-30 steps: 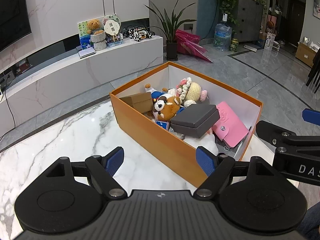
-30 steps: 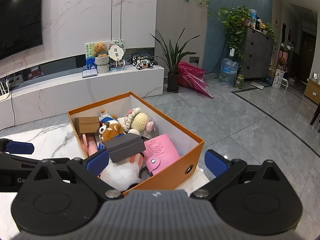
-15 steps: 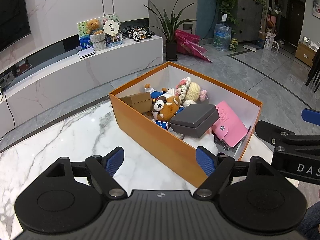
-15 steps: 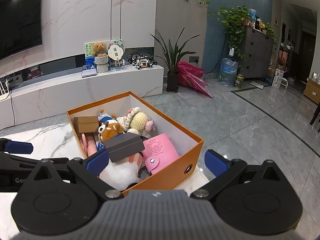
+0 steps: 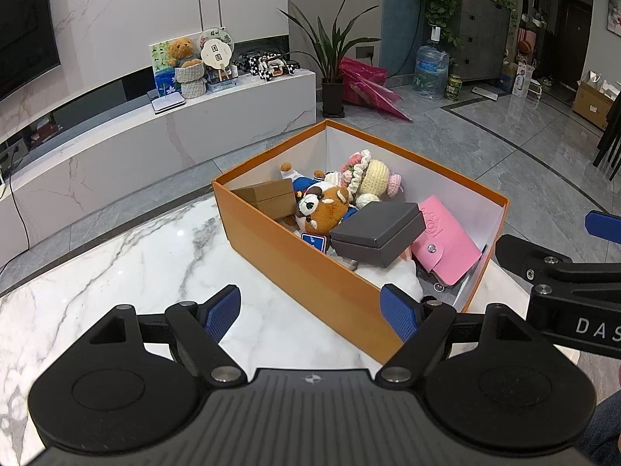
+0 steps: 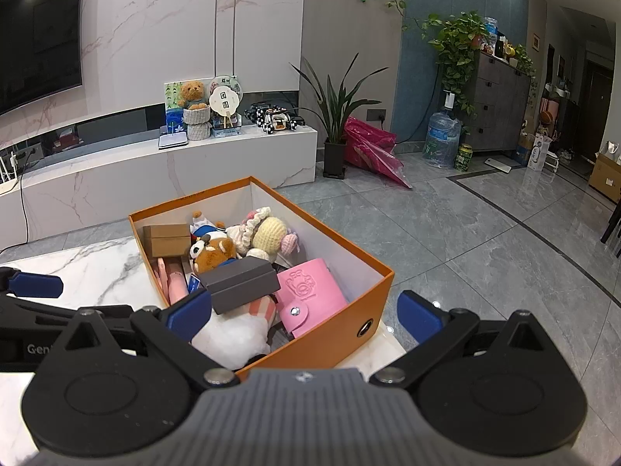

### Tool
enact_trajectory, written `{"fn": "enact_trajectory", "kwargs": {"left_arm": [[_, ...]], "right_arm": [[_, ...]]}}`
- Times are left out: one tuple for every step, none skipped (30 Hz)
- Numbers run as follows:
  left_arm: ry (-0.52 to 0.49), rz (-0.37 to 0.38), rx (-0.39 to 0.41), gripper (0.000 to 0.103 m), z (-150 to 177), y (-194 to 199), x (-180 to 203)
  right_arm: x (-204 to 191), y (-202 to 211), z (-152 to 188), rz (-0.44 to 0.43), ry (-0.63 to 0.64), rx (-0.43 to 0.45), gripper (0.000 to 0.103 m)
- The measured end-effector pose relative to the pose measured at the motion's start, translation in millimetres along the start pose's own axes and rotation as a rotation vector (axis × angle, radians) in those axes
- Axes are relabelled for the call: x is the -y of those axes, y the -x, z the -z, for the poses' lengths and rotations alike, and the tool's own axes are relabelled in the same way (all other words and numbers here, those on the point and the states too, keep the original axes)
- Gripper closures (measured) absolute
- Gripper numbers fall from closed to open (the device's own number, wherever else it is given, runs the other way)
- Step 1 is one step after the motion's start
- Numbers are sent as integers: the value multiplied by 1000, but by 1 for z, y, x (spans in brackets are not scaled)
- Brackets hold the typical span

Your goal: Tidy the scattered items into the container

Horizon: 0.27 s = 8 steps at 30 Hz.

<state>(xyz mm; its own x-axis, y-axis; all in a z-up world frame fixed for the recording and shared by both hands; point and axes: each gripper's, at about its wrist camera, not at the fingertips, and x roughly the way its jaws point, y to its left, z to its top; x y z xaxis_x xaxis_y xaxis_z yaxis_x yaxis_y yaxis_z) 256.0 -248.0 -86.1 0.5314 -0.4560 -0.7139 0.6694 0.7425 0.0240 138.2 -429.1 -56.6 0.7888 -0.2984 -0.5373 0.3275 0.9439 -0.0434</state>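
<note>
1. Your left gripper [image 5: 310,312] points down at a slant toward the marble table [image 5: 136,256]. Its two blue-padded fingers [image 5: 223,312] are spread wide and released, with nothing between them.
2. The left gripper hangs above the bare tabletop, just in front of the near long wall of the orange box [image 5: 295,260].
3. Your right gripper [image 6: 304,316] also tilts downward, less steeply. Its jaws stand wide apart and empty; the near corner of the orange box [image 6: 341,322] sits in the gap between them without touching the pads.
4. In the left view, the right gripper [image 5: 562,256] shows at the right edge, beside the right end of the box. In the right view, the left gripper [image 6: 35,287] shows at the left edge.
5. The box rests on the table near its far edge and holds the items: a brown cardboard box [image 5: 271,198] at the far left, a red panda plush [image 5: 322,213], a crocheted doll [image 5: 372,174] toward the far side, a dark grey box [image 5: 376,233] lying on top in the middle, a pink snap wallet [image 5: 446,244] on the right, and a white fluffy toy [image 6: 233,334] nearest you.
6. No loose items show on the visible tabletop.
</note>
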Motion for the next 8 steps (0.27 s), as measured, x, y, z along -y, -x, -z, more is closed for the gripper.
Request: {"fn": "enact_trajectory", "kwargs": {"left_arm": [[1,0,0,10,0,0,0],[0,0,-1,10,0,0,0],[-1,4,0,10,0,0,0],[-4,8,4,10,1,1,0],[-6,9,13,10,2,2,1],[-9,6,20,10,3,3,1],[-13,4,24,10,3,4,2],[-16,3,26,10,3,4,2]], "right_arm": [[0,0,0,0,0,0,1],[0,0,0,-1,0,1,1],[0,0,0,-1,0,0,1],[0,0,0,-1,1,0,1],[0,0,0,0,1,0,1],[0,0,0,0,0,1,1],[0,0,0,0,0,1,1],[0,0,0,0,-1,0,1]]}}
